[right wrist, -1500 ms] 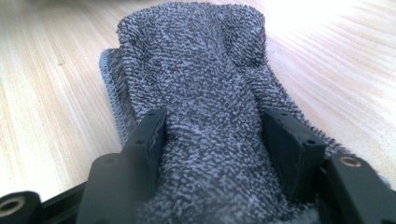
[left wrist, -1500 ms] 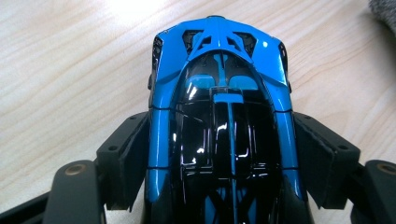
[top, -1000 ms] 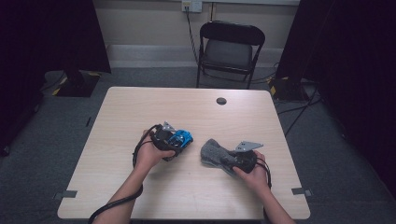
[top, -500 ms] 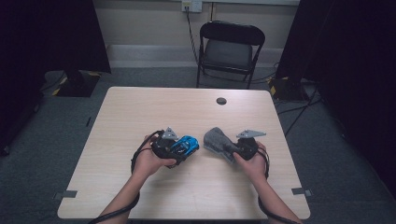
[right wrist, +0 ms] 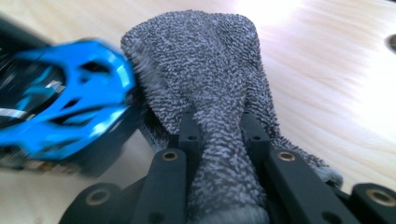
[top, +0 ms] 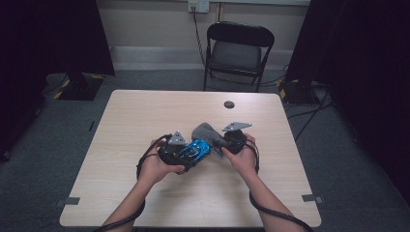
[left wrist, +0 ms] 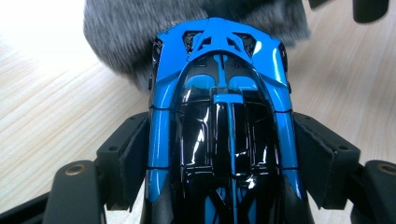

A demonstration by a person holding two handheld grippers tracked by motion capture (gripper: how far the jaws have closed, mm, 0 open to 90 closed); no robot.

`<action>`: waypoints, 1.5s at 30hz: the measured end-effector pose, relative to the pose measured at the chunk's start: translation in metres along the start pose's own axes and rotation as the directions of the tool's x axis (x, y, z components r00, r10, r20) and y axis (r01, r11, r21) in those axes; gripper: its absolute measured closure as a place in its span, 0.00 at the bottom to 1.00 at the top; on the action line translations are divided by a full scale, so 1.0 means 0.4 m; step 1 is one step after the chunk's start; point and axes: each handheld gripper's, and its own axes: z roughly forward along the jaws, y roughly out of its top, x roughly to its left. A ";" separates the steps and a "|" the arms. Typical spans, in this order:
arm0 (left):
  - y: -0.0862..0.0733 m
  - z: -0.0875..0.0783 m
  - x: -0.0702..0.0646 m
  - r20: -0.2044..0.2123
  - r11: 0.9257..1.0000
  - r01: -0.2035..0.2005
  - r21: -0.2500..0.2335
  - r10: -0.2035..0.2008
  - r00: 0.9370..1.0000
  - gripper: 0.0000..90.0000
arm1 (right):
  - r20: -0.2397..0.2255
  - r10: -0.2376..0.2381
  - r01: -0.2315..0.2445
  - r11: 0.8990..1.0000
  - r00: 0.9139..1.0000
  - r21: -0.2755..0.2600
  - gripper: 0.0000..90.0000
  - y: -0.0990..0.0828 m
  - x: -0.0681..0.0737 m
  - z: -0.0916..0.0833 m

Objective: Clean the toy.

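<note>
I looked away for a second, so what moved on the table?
The right claw carried the grey cloth up the table and left, until it met the blue toy car. The left claw drifted slightly toward it. Both claws kept their grip, and the small black disc stayed put.

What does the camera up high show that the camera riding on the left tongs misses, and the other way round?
The high view takes in the whole table, a folding chair behind it, a small dark disc, both hands and the right tongs clamped on a grey cloth. The left gripper view shows the left tongs gripping the blue toy car by its sides, with its glossy black roof. Both show car, cloth and tabletop.
</note>
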 end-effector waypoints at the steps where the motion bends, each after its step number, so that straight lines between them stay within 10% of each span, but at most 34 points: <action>1: -0.002 0.000 0.003 -0.007 1.000 -0.002 0.002 0.002 1.000 0.29 | -0.012 -0.005 0.005 1.000 1.000 0.000 0.84 -0.001 0.007 0.001; 25: -0.024 0.002 0.031 -0.036 0.999 0.034 0.032 -0.033 0.999 0.29 | -0.146 -0.109 0.094 0.990 0.983 -0.103 0.84 -0.022 0.036 -0.067; 45: -0.042 -0.019 0.073 -0.104 0.996 0.086 0.023 -0.083 0.991 0.29 | -0.231 -0.095 0.072 0.992 0.968 -0.103 0.84 -0.059 0.066 -0.075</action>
